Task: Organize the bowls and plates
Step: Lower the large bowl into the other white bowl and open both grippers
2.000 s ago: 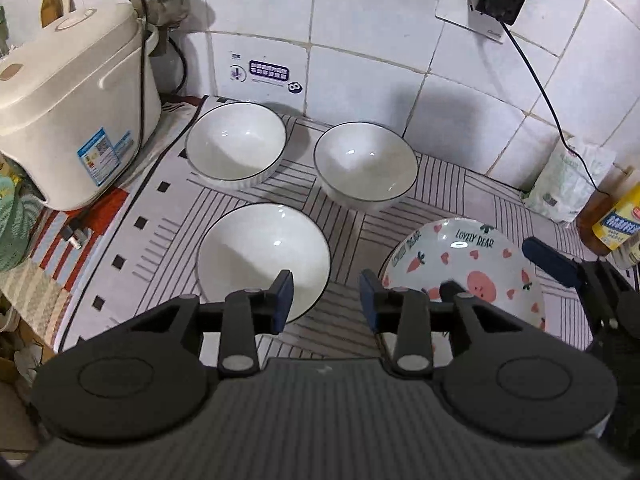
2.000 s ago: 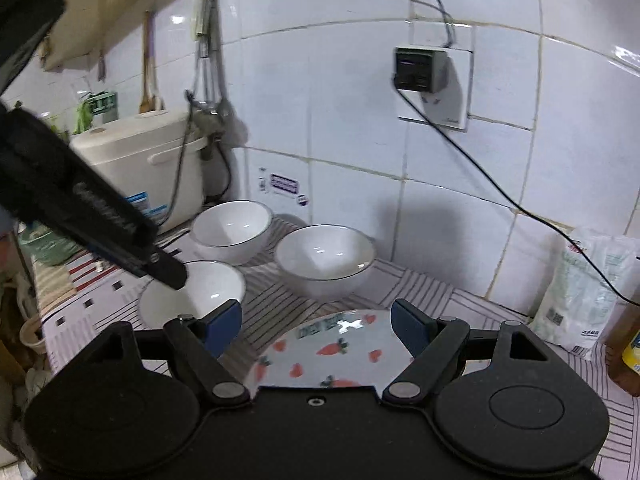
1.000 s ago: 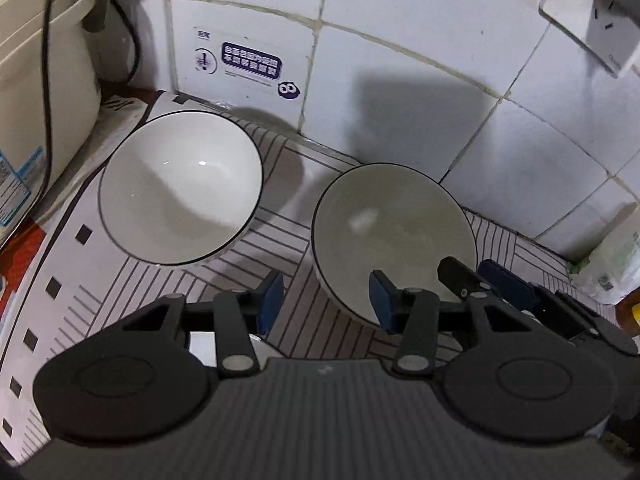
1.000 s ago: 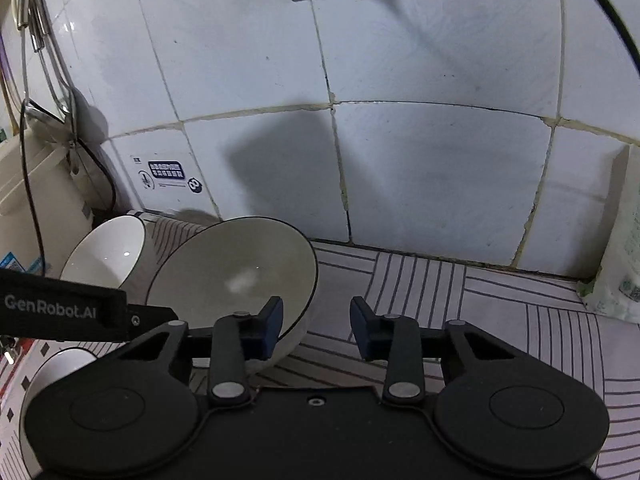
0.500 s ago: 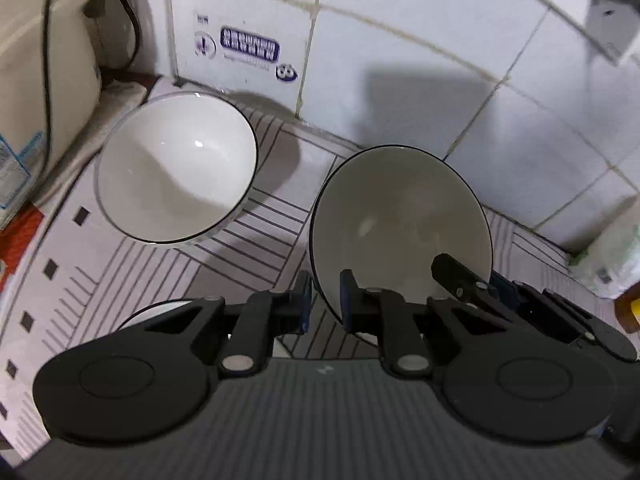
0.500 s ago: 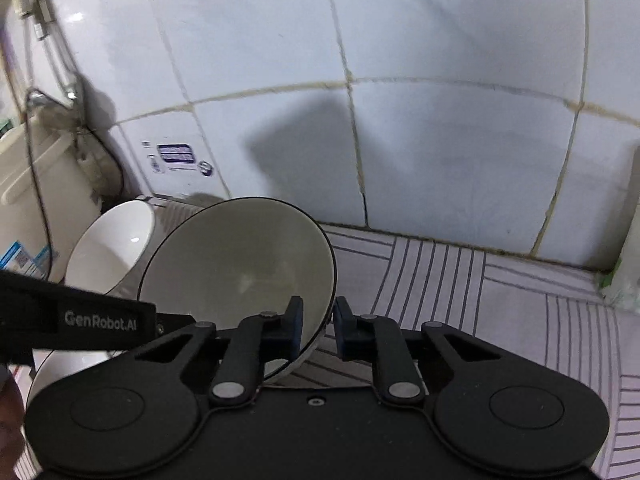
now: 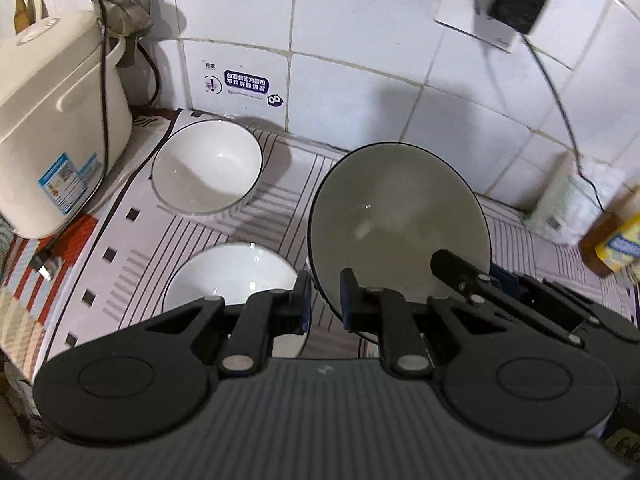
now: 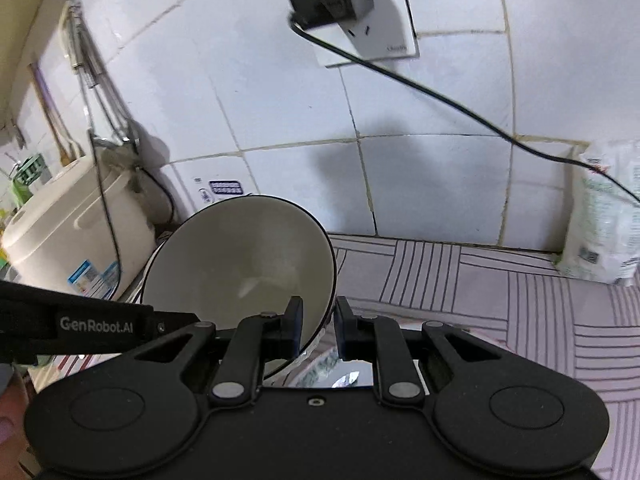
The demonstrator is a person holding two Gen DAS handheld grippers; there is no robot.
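So we've got both tools on one bowl (image 7: pixel 396 216), tilted up off the worktop (image 7: pixel 532 252).
Left tool (image 7: pixel 323 300) and right tool (image 8: pixel 317 326) each pinch its rim; two bowls (image 7: pixel 208 172) sit below, rice cooker (image 7: pixel 52 132) beside.

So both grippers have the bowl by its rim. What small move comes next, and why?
Probably carry the held bowl left and lower it into the near bowl on the mat. The left gripper and right gripper each pinch its rim, it is tilted and lifted, and that open bowl lies closest.

Black left gripper (image 7: pixel 324 300) — blue-padded fingers (image 7: pixel 347 296), silver screws.
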